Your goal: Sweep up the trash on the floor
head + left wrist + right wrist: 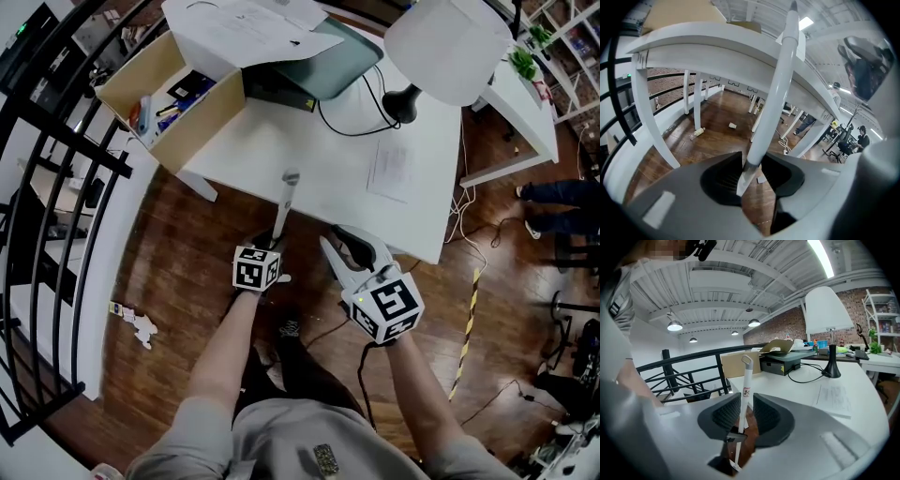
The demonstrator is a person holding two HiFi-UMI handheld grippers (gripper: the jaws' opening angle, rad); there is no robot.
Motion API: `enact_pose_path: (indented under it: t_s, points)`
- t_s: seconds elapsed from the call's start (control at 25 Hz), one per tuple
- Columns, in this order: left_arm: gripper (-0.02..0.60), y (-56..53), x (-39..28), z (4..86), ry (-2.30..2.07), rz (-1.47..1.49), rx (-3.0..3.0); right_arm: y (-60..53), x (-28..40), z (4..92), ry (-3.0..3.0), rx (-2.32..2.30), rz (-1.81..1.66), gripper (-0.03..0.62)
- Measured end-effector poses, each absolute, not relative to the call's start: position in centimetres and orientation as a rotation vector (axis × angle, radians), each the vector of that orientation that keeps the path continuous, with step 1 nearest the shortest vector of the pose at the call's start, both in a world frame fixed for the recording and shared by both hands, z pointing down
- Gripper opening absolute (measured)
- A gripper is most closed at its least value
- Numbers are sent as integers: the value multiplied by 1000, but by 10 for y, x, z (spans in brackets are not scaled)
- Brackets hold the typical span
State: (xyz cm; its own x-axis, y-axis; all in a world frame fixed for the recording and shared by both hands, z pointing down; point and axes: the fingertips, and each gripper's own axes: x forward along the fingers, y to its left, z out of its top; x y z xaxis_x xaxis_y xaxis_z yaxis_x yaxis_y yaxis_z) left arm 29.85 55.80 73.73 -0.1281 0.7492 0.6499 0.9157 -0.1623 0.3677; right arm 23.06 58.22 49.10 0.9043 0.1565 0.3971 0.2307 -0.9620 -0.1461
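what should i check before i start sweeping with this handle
1. Left gripper shut on the white handle: ok.
2. Right gripper free: ok, jaws apart; the handle stands ahead of them, not gripped.
3. Trash found: ok, white scraps on the floor at the left of the head view; a bottle and a cup by the table legs.
4. Handle's top clear of the table edge: cannot tell.
5. Sweeping end of the handle: cannot tell, out of view.
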Motion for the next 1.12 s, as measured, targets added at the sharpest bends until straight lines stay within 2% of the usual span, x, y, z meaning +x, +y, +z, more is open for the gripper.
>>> enact_pose_path:
  t_s: [0.2,0.56,0.64,0.72,1.12]
  points:
    - [169,556,295,726,-1924,-1134,-1930,571,225,491,-291,-2876,-591,66]
    - [166,514,310,681,-1909,-1080,-2034,549,227,473,-268,-2885,-593,40]
    - [107,497,316,660,-1906,-1037,-2078,534,236,467,-230,-2896,-583,25]
    - [7,473,334,636,-1878,-977,-2161,516,258,461,-140,-2919,-565,14]
    - [5,273,414,501,-1703,-827,-2656,325,373,407,439,-2919,-445,0]
